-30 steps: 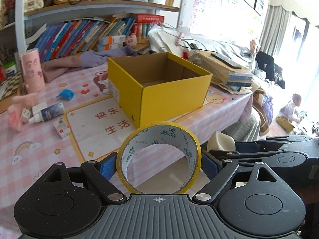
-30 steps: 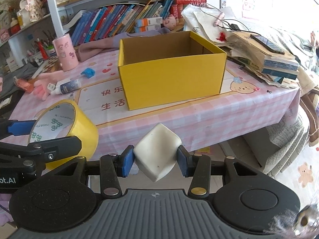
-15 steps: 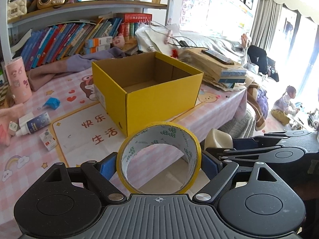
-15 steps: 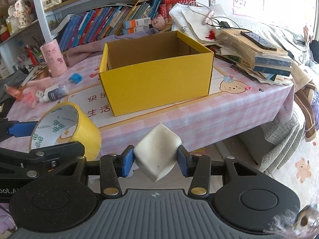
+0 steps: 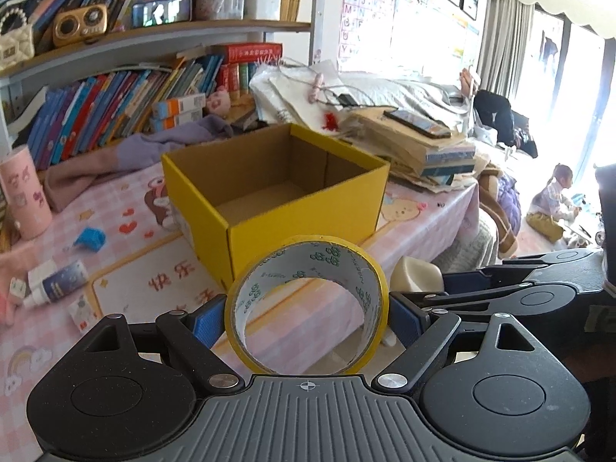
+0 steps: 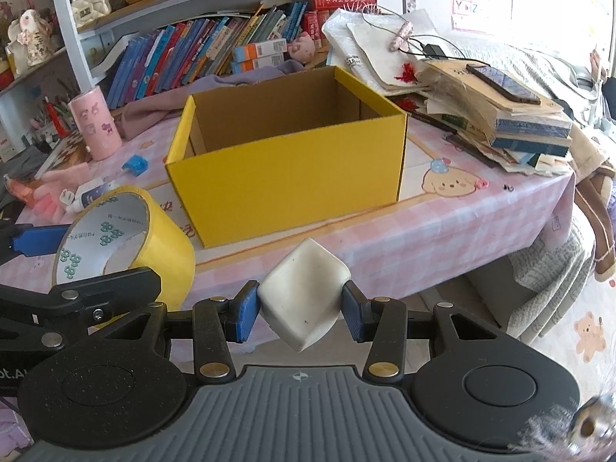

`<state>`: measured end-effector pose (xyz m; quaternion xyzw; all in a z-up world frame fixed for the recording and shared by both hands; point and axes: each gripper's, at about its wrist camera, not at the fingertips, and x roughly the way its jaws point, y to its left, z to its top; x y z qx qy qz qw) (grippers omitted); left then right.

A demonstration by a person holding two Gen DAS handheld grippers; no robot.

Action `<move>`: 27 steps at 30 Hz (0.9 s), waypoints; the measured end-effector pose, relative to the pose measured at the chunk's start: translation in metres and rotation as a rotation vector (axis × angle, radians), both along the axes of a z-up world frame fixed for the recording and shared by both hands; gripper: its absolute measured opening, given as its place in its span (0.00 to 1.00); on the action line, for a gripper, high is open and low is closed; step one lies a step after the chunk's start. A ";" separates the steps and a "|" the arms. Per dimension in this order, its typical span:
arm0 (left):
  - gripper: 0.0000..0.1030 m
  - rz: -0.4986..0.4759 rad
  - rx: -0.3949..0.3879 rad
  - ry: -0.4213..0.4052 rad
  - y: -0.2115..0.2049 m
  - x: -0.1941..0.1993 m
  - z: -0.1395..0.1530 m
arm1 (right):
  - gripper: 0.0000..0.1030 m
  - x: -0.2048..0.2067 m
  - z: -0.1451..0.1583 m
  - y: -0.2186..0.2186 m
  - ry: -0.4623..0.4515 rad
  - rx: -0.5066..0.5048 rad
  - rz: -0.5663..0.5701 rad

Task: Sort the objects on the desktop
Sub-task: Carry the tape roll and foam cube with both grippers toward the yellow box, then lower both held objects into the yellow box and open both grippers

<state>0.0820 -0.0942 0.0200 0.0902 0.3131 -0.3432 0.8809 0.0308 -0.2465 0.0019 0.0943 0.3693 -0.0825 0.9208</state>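
Observation:
My left gripper is shut on a roll of yellow tape, held in front of the table edge; the roll also shows in the right wrist view. My right gripper is shut on a white foam cube, also short of the table edge; the cube shows in the left wrist view. An open, empty yellow cardboard box stands on the pink tablecloth just ahead of both grippers.
On the table left of the box lie a blue clip, a small glue bottle, a small packet and a pink cup. A stack of books with a phone sits right of the box. Bookshelves stand behind.
Both grippers have risen and moved closer to the box, so its inside now shows. Both still hold their objects.

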 end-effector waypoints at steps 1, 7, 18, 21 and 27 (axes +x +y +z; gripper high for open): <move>0.86 -0.002 -0.002 -0.009 -0.003 0.002 0.002 | 0.41 0.003 0.001 -0.003 -0.003 0.002 0.000; 0.86 0.010 -0.026 -0.048 -0.017 0.018 0.017 | 0.41 0.024 0.013 -0.023 -0.033 0.015 0.014; 0.86 0.108 -0.047 -0.080 -0.046 0.052 0.033 | 0.41 0.080 0.041 -0.061 -0.111 -0.024 0.134; 0.86 0.141 -0.041 -0.084 -0.055 0.061 0.034 | 0.41 0.095 0.043 -0.072 -0.113 -0.035 0.182; 0.86 0.193 -0.009 -0.104 -0.074 0.086 0.033 | 0.41 0.127 0.043 -0.095 -0.110 -0.059 0.284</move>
